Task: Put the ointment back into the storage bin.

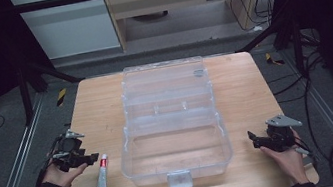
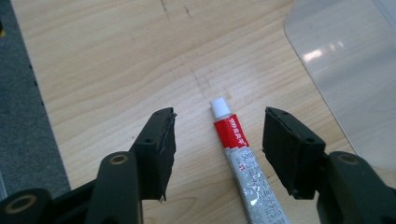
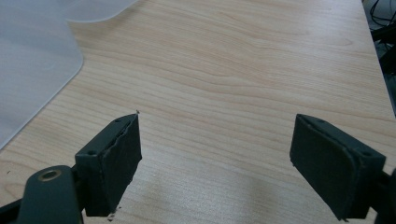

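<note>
Two grippers sit low on the table [image 1: 102, 114] from above: the left gripper [image 1: 90, 159] just beside a red-and-white tube [image 1: 102, 175], the right gripper [image 1: 254, 139] right of a clear box [image 1: 171, 123]. Left gripper view: fingers [image 2: 159, 149] spread, flanking the lying tube [image 2: 240, 158] without touching. Right gripper view: fingers [image 3: 114, 161] spread wide over bare wood.

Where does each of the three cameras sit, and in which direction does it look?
High view: above the person's side, looking forward and down at the wooden table; both hands, left gripper and right gripper show.
Left gripper view: on that gripper, looking down along its black jaws at the red-and-white tube.
Right gripper view: on that gripper, along its jaws at bare wood.
Shared: the clear plastic box, also in both gripper views.
</note>
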Demonstrator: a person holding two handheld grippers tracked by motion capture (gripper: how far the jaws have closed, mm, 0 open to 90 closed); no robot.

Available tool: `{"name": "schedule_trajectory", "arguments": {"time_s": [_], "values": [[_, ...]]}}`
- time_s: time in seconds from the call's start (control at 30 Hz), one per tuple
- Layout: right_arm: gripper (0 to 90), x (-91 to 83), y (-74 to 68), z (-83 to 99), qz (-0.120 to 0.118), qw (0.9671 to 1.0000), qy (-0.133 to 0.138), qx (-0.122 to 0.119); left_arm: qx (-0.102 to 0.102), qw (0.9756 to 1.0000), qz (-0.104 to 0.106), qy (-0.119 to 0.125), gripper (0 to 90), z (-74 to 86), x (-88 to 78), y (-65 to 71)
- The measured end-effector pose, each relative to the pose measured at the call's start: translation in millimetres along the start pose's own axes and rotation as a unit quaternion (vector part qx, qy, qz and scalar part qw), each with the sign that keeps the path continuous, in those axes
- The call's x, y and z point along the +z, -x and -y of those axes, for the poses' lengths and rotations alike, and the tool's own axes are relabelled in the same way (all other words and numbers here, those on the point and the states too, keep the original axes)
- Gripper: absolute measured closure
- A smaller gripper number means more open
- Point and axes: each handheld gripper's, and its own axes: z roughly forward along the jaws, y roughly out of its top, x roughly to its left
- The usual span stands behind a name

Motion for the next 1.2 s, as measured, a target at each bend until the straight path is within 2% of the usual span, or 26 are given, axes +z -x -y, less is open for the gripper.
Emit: {"name": "schedule_trajectory", "arguments": {"time_s": [0.37,0.63,0.97,1.2], "values": [[17.5,2.7,-0.6,0.6,-0.003,0.9999,-0.009,-0.007,-0.007,0.9989,0.006,-0.045,50.2,3.5,22.4,7.0],[18.1,3.8,-2.1,1.2,-0.008,0.9997,-0.019,-0.01,-0.006,0.9969,0.009,-0.078,52.7,0.9,35.1,9.0],[18.2,5.3,-2.7,1.8,-0.011,0.9994,-0.026,-0.019,-0.016,0.9947,0.014,-0.101,54.2,2.0,50.7,10.2],[18.2,6.7,-3.6,2.2,-0.014,0.9991,-0.032,-0.022,-0.017,0.9934,0.021,-0.111,59.3,4.1,55.2,10.8]]}}
